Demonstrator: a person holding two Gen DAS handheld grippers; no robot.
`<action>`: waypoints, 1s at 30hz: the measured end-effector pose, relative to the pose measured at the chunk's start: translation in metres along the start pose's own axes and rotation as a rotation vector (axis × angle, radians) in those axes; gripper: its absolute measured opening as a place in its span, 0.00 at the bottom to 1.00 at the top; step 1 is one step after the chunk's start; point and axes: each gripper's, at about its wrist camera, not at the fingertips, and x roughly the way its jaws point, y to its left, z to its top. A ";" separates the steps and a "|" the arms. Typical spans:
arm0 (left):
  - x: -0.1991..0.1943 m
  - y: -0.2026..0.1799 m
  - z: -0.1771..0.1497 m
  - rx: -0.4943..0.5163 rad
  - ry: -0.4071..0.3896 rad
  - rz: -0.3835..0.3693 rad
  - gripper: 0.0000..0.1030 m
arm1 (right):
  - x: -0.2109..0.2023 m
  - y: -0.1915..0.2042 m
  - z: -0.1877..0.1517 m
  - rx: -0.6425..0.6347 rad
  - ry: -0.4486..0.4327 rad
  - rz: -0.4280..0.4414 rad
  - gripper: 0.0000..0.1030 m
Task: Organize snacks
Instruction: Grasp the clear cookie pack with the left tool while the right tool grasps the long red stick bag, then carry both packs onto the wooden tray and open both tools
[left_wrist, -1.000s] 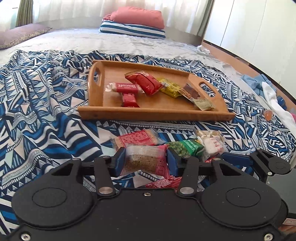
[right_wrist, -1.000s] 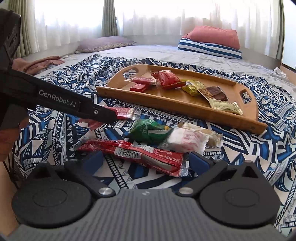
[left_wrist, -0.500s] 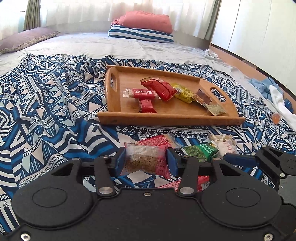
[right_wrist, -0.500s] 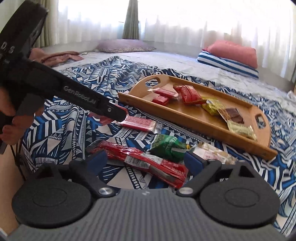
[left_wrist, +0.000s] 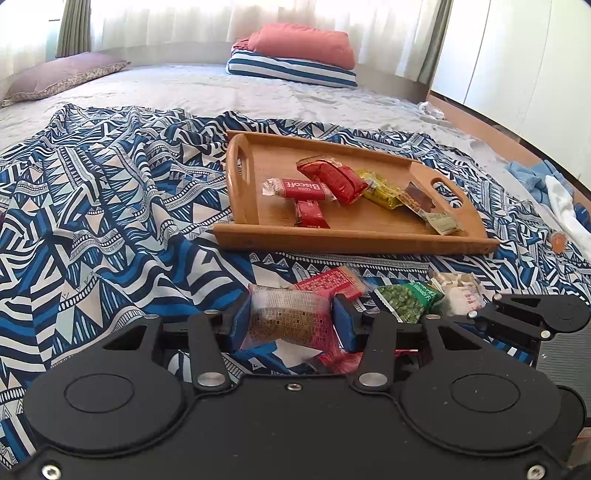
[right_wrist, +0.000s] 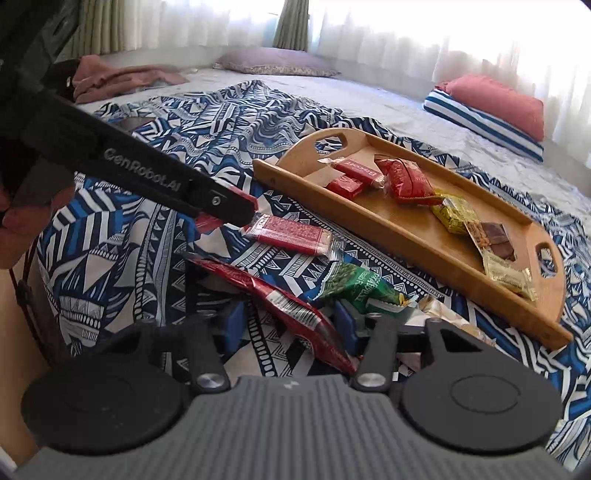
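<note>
While the left gripper (left_wrist: 291, 325) stands clamped on a clear snack packet (left_wrist: 288, 321) | right gripper (right_wrist: 288, 325) jaws closing, long red packet (right_wrist: 284, 306) between them | step: pickup | next: carry both to tray (left_wrist: 354, 242) ahead.

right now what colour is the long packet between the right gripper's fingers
Red, with a white printed label patch: the long packet. It shows best in the right wrist view.

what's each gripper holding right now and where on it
Left gripper: a clear-fronted snack packet, pinched across its short sides. Right gripper: jaws closing around a long red packet, mid-length; firm grip not yet clear.
</note>
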 end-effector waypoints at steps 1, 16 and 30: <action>-0.001 0.001 0.001 -0.001 -0.004 0.002 0.44 | -0.001 -0.001 0.000 0.015 -0.004 -0.006 0.33; 0.000 0.009 0.016 -0.014 -0.037 0.030 0.42 | -0.035 -0.029 0.008 0.240 -0.064 -0.166 0.19; 0.021 -0.004 0.075 -0.016 -0.075 0.005 0.41 | -0.043 -0.120 0.036 0.545 -0.097 -0.265 0.19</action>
